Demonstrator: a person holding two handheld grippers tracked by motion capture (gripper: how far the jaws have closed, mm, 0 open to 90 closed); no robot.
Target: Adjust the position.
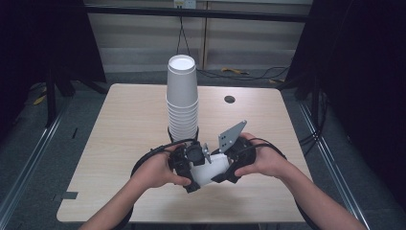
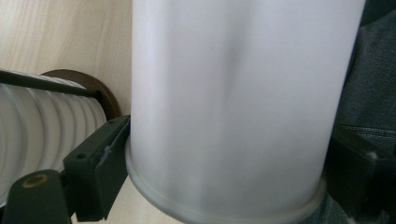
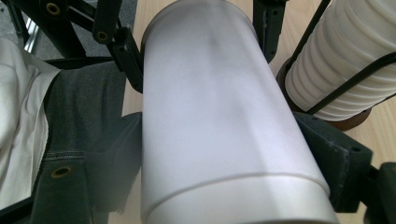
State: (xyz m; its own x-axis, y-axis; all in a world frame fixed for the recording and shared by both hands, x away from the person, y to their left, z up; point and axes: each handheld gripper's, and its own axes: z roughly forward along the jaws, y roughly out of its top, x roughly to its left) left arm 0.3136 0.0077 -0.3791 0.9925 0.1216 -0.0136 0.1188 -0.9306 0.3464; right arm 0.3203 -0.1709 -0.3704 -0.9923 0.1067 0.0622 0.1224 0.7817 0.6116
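Observation:
A white paper cup (image 1: 211, 170) lies tilted just above the table near its front edge, between my two grippers. My left gripper (image 1: 192, 167) is shut on one end; in the left gripper view its black jaws press both sides of the cup (image 2: 229, 93) close to a ridged edge, the gripper (image 2: 229, 179) straddling it. From the other side, my right gripper (image 1: 226, 168) is shut on the same cup (image 3: 215, 121), with the gripper (image 3: 224, 158) clamped on its near part. The cup hides the inner faces of the pads.
A tall stack of white cups (image 1: 182, 96) stands on a brown round base just behind the grippers, and is seen close by as the stack (image 2: 37, 135) and the stack (image 3: 345, 60). The wooden table (image 1: 124, 124) has a cable hole (image 1: 230, 99) at the back right. Dark curtains flank the table.

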